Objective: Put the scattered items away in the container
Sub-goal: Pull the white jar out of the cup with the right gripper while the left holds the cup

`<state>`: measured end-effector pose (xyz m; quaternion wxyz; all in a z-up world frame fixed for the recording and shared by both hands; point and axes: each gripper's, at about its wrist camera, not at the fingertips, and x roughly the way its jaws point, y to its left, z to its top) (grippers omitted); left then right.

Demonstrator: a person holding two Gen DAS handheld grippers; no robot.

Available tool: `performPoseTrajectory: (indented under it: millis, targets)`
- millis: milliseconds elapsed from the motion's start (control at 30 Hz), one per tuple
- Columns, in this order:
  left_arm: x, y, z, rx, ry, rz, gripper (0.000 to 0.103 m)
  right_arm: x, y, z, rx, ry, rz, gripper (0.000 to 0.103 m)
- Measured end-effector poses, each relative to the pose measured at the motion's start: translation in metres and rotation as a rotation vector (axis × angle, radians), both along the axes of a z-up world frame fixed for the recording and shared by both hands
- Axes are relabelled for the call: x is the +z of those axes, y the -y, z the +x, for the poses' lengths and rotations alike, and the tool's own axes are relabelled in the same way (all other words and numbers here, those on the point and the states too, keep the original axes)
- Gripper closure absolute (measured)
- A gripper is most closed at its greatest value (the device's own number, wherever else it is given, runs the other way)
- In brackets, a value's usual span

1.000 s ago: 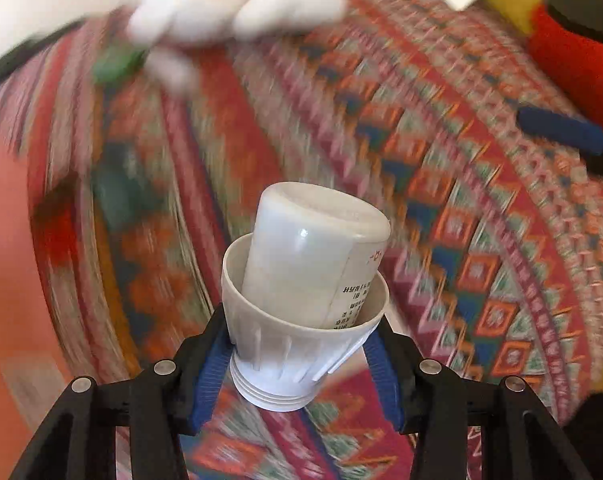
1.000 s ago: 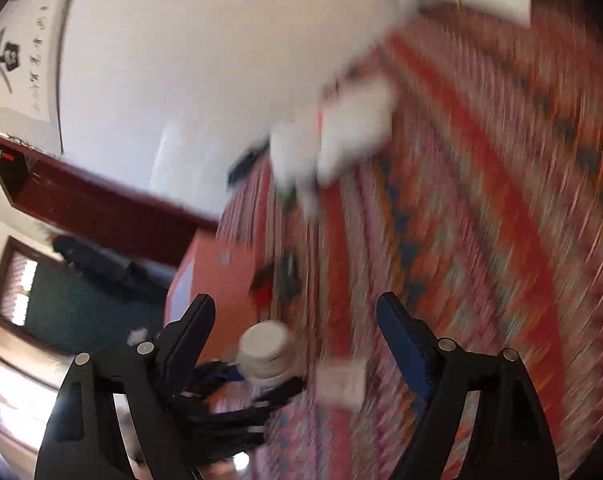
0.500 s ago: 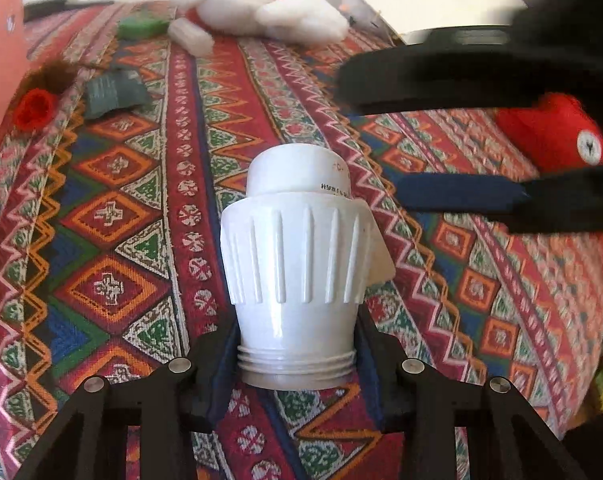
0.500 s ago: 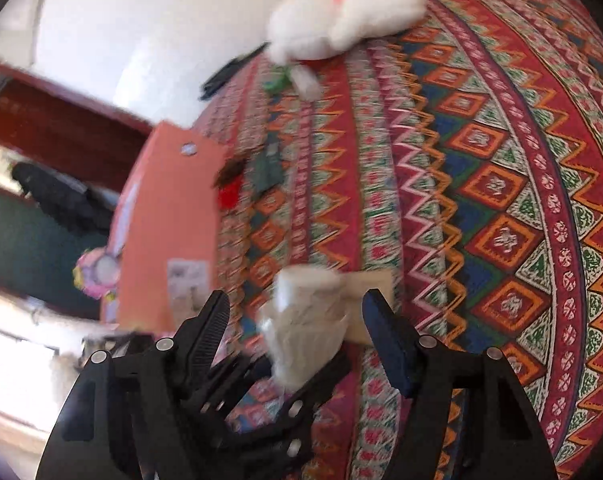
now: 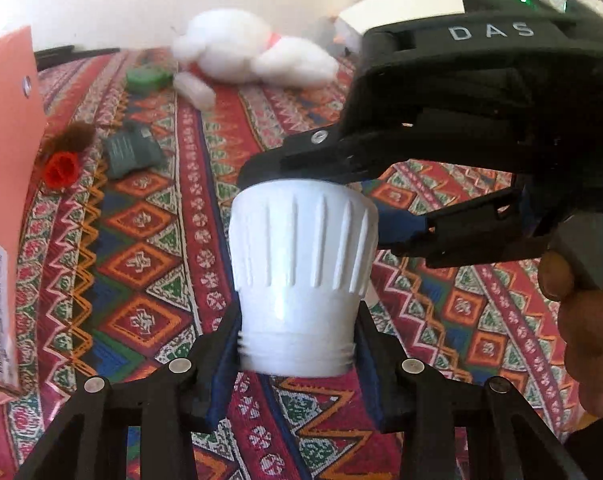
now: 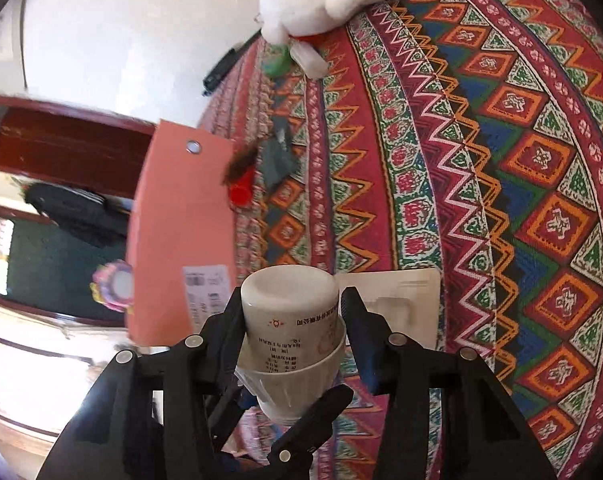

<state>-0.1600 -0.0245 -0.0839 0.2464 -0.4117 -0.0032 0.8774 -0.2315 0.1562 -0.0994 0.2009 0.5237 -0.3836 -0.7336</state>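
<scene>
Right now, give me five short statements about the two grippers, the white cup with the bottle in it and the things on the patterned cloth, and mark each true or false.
1. The left gripper clamps the ribbed white cup at its narrow threaded base. True.
2. The right gripper has its pads on the white bottle that stands in the cup. True; its jaws have just been closing.
3. The bottle lies loose on the patterned cloth. False: it sits in the cup, off the cloth.
4. The white plush toy is inside the orange container. False: it lies on the cloth by the wall.
5. A red cap lies beside the orange container. True.
</scene>
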Motion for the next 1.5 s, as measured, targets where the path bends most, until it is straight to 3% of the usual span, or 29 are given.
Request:
performPoseTrajectory:
  millis: [167, 267, 500, 533, 567, 600, 633, 700, 767, 800, 833, 933, 1033, 1067, 1133, 1233, 1300, 1433, 1500]
  targets:
    - [0.002, -0.002, 0.003, -0.003, 0.008, -0.011, 0.06, 0.002, -0.007, 0.001, -0.022, 0.014, -0.025, 0.053]
    - [-0.001, 0.006, -0.001, 0.009, 0.069, 0.06, 0.061, 0.003, -0.006, 0.002, -0.03, 0.01, -0.014, 0.053]
    - [-0.006, 0.007, -0.004, -0.003, 0.14, 0.08, 0.062, 0.022, 0.013, 0.003, 0.037, -0.098, 0.121, 0.053]
    - [-0.005, 0.007, -0.003, -0.002, 0.119, 0.061, 0.088, 0.021, 0.011, 0.003, 0.038, -0.1, 0.081, 0.053]
    - [-0.007, 0.006, -0.005, -0.017, 0.12, 0.036, 0.103, 0.017, 0.002, 0.002, 0.01, -0.084, -0.01, 0.053]
    - [-0.009, 0.005, -0.005, -0.015, 0.115, 0.005, 0.102, 0.01, -0.01, 0.001, -0.029, -0.056, -0.112, 0.053]
    - [-0.01, 0.004, -0.003, 0.0, 0.094, -0.027, 0.102, 0.006, -0.024, 0.001, -0.08, -0.033, -0.147, 0.053]
    - [-0.005, 0.008, 0.001, 0.038, 0.023, -0.042, 0.101, 0.007, -0.044, 0.0, -0.138, -0.03, -0.052, 0.053]
    - [0.006, 0.016, 0.005, 0.054, -0.044, 0.008, 0.079, 0.006, -0.052, 0.0, -0.137, -0.015, -0.043, 0.053]
    - [0.013, 0.019, 0.008, 0.046, -0.072, 0.027, 0.04, 0.009, -0.049, 0.0, -0.118, -0.019, -0.026, 0.053]
    - [0.018, 0.02, 0.01, 0.034, -0.094, 0.037, 0.016, 0.013, -0.043, 0.001, -0.091, -0.03, 0.005, 0.053]
    - [0.031, 0.011, 0.02, -0.041, -0.189, 0.037, 0.01, 0.025, -0.009, 0.003, 0.045, -0.067, 0.108, 0.053]
    - [0.026, -0.004, 0.022, -0.096, -0.249, -0.07, 0.002, 0.026, 0.023, 0.01, 0.164, -0.071, 0.122, 0.053]
    - [0.02, -0.008, 0.019, -0.108, -0.249, -0.113, 0.004, 0.027, 0.028, 0.014, 0.184, -0.082, 0.129, 0.053]
    - [0.007, -0.01, 0.009, -0.096, -0.188, -0.162, 0.046, 0.032, 0.037, 0.017, 0.209, -0.101, 0.164, 0.053]
    - [-0.009, -0.008, -0.004, -0.077, -0.072, -0.132, 0.048, 0.035, 0.039, 0.02, 0.185, -0.143, 0.301, 0.056]
    - [-0.021, -0.009, -0.01, -0.069, -0.024, -0.132, 0.048, 0.035, 0.031, 0.019, 0.16, -0.139, 0.315, 0.057]
    - [-0.02, 0.0, -0.015, -0.065, -0.012, -0.054, 0.048, 0.032, 0.011, 0.016, 0.14, -0.102, 0.197, 0.058]
    - [-0.022, 0.0, -0.016, -0.054, -0.013, -0.066, 0.048, 0.034, 0.001, 0.014, 0.099, -0.104, 0.143, 0.058]
